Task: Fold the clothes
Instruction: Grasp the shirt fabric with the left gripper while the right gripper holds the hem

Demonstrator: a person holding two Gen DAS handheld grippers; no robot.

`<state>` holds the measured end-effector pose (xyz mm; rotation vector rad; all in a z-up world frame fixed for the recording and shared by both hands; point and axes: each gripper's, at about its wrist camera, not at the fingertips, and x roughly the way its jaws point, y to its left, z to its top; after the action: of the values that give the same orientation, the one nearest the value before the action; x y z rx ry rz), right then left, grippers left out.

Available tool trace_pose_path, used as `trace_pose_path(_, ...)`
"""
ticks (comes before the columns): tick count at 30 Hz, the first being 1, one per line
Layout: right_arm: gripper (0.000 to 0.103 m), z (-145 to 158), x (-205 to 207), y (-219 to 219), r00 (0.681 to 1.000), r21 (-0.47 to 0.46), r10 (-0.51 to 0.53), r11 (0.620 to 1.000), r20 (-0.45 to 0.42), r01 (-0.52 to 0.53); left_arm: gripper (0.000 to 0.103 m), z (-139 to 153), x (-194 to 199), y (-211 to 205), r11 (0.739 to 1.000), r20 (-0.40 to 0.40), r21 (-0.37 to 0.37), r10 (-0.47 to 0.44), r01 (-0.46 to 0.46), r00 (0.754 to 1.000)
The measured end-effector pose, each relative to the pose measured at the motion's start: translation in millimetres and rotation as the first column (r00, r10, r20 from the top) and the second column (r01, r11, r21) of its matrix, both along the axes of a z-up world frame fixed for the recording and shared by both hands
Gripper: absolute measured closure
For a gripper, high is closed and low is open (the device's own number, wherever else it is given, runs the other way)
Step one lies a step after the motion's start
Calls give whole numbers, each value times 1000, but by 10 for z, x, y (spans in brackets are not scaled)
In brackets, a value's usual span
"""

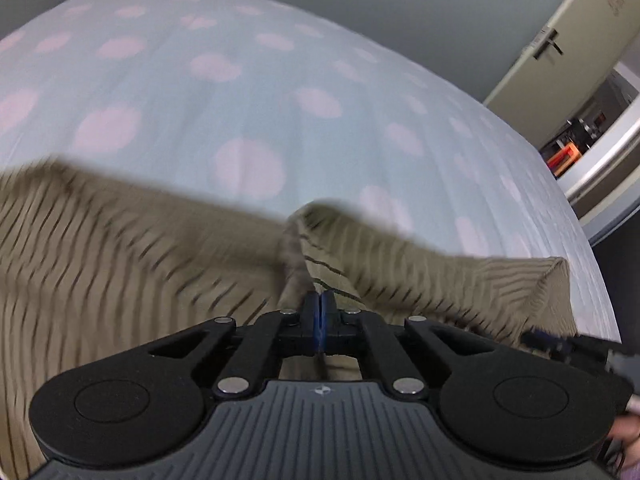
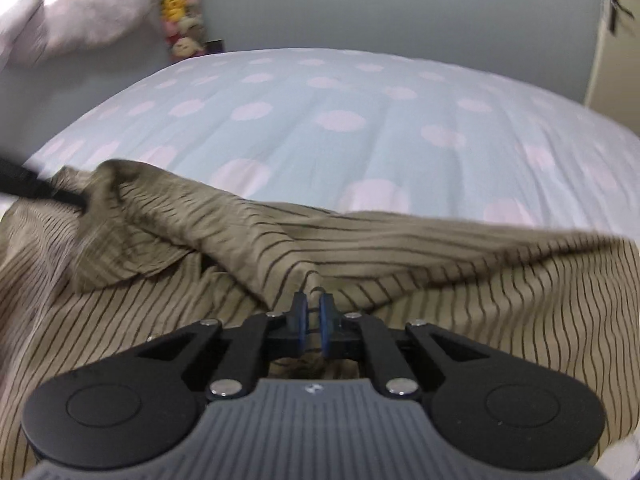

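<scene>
A bed [image 1: 240, 92] with a pale blue cover dotted in pink fills most of both views, and everything else is placed against it. Across its near part lies the garment [image 2: 400, 248], a tan cloth with thin dark stripes, spread wide and rumpled, with one fold thrown back over itself toward the bed's left side. Beyond the bed's far right corner stands a cream door [image 1: 560, 40], ajar.

The left gripper [image 1: 319, 304] tilts downward toward the bed, its blue-padded fingers pressed together on a raised ridge of the garment; the cloth around it is blurred, so how much fabric sits in the pinch is hard to judge. In the right wrist view this same tool shows as a dark streak at the bed's left edge, where the folded-back cloth is lifted.

The right gripper [image 2: 314, 308] also angles down at the bed, nearer its middle. Its fingers [image 2: 327, 312] stand almost together, pinching a small peak of the striped cloth drawn up between the pads.
</scene>
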<state>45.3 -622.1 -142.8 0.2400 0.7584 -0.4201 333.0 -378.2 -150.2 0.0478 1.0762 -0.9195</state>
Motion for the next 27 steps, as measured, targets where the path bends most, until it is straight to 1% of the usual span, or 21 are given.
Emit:
trace_pose_path(2, 96, -19, -37, -30, 1000, 10, -17, 1000, 2, 17, 103, -94, -32, 151, 1000, -12, 19, 12, -11, 1000)
trace_pose_path(5, 96, -51, -98, -48, 999, 52, -31, 998, 16, 30, 103, -225, -76, 338, 999, -25, 46, 23, -22, 999)
trace_pose_path(7, 96, -72, -109, -41, 999, 52, -33, 998, 10, 32, 103, -239, -109, 396, 999, -25, 49, 23, -21, 999)
trace_pose_path(9, 96, -63, -125, -16, 1000, 45, -23, 999, 10, 22, 103, -177, -172, 405, 999, 24, 46, -1, 0, 1000)
trace_pose_path(11, 94, -17, -140, 23, 1000, 10, -1, 1000, 12, 1, 102, -74, -258, 366, 997, 97, 74, -39, 32, 995)
trace_pose_path(13, 93, 30, -156, 62, 1000, -24, 22, 999, 13, -21, 90, 70, -351, 286, 993, 193, 92, -88, 72, 977)
trace_pose_path(15, 93, 78, -164, 75, 999, -47, 37, 998, 15, -36, 75, 187, -426, 201, 988, 281, 111, -133, 106, 950)
trace_pose_path(16, 92, 103, -164, 72, 999, -53, 43, 998, 17, -42, 70, 237, -456, 156, 985, 322, 123, -154, 120, 934)
trace_pose_path(17, 89, 126, -162, 58, 999, -50, 47, 998, 22, -45, 58, 286, -486, 111, 982, 361, 135, -175, 134, 916)
trace_pose_path(18, 80, 146, -155, 44, 998, -47, 50, 998, 26, -49, 51, 329, -513, 64, 978, 395, 147, -196, 149, 898)
trace_pose_path(20, 65, 161, -114, 43, 997, -48, 69, 997, 20, -68, 51, 338, -524, -50, 967, 415, 179, -242, 182, 877)
trace_pose_path(21, 65, 163, -90, 49, 997, -49, 82, 995, 15, -81, 51, 330, -521, -102, 961, 419, 196, -263, 197, 869)
trace_pose_path(25, 65, 110, 1, 84, 994, -71, 109, 991, -24, -110, 55, 234, -453, -247, 947, 423, 233, -305, 223, 853)
trace_pose_path(27, 65, 80, 15, 83, 993, -69, 111, 991, -27, -112, 64, 179, -401, -308, 941, 416, 242, -319, 235, 851)
